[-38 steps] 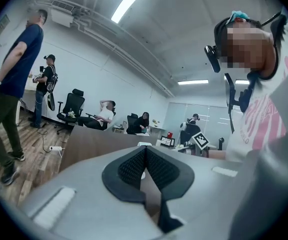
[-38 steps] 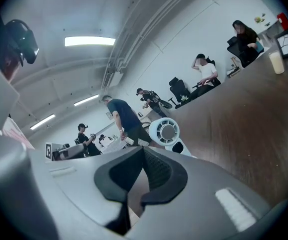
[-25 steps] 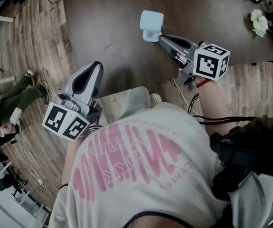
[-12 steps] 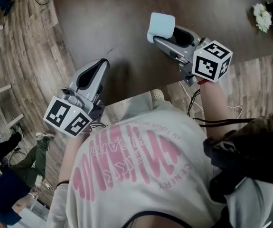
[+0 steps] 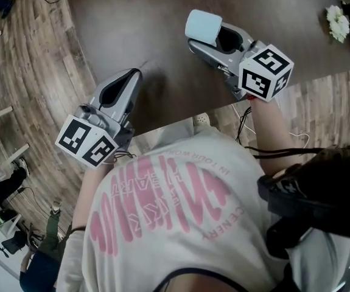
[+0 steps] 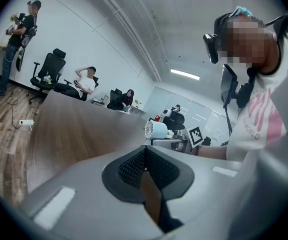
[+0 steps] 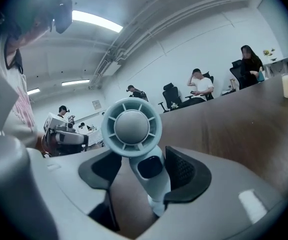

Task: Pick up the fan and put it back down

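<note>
the fan (image 7: 132, 126) stands upright near the edge of the dark table (image 5: 138, 23), as far as i can judge; its foot is hidden behind the jaws; its round head faces the camera in the right gripper view. the right gripper (image 5: 211, 36) has just been opening its jaws, and now they stand wide apart with the fan's stem between them; no pad presses on it, so the fan is not held yet. the stem is not in the middle; it sits very close to one pad (image 7: 186, 171) and well apart from the other one. the left gripper (image 6: 145, 158) has its jaws together with nothing between them, and it waits well apart from the fan.

the risk, i think, is in the closing; the far pad would meet the stem late and could push the fan sideways, so it tips, because the head looks heavy over a thin stem; a smooth stem may also slip or turn in the grip when lifted.
</note>
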Demonstrator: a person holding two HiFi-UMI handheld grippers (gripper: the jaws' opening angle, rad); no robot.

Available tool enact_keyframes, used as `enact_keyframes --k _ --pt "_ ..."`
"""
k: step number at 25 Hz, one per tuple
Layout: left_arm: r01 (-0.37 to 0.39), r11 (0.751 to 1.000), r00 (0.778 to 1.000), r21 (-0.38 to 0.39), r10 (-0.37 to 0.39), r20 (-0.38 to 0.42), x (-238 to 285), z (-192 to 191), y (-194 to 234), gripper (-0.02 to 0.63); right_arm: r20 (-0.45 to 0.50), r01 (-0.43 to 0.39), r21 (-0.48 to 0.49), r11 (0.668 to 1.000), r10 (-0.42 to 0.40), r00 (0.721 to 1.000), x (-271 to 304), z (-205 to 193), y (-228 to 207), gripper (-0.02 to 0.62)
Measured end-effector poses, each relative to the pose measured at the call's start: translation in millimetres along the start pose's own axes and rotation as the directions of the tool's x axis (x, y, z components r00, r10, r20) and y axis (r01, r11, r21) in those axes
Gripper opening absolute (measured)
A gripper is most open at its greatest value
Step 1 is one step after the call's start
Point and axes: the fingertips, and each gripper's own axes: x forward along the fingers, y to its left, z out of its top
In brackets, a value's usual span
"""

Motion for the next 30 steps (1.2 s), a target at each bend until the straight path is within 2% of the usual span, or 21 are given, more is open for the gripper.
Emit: enact_keyframes --k 6,10,15,23,30 --pt "-0.003 1.0 1.0 0.01 0.003 -0.002 -2.3 2.9 -4.1 0.02 0.014 0.057 -0.029 0.998 -0.057 0.998 -3.6 -0.2 -7.9 0.218" --pt "-0.005 1.0 1.0 0.026 0.004 0.018 -4.3 11.9 -9.8 0.02 0.018 0.04 -0.003 0.999 -0.04 0.999 -4.0 1.8 -3.5 0.215" --pt "-0.013 0.999 0.999 0.04 0.011 0.048 -8.1 18.2 -22.9 0.019 0.046 0.008 -0.015 1.0 -0.008 0.999 -14.2 13.1 15.0 0.215" --pt "-0.007 0.998 0.997 0.063 0.003 0.073 -2.6 10.7 -72.6 0.02 0.142 -0.038 -0.029 0.999 0.041 0.989 -65.1 37.2 50.1 0.215" --pt "-0.028 0.995 0.989 0.092 0.015 0.144 -2.6 22.9 -106.8 0.02 0.179 -0.037 -0.053 0.998 0.045 0.983 -106.3 49.8 68.9 0.215"
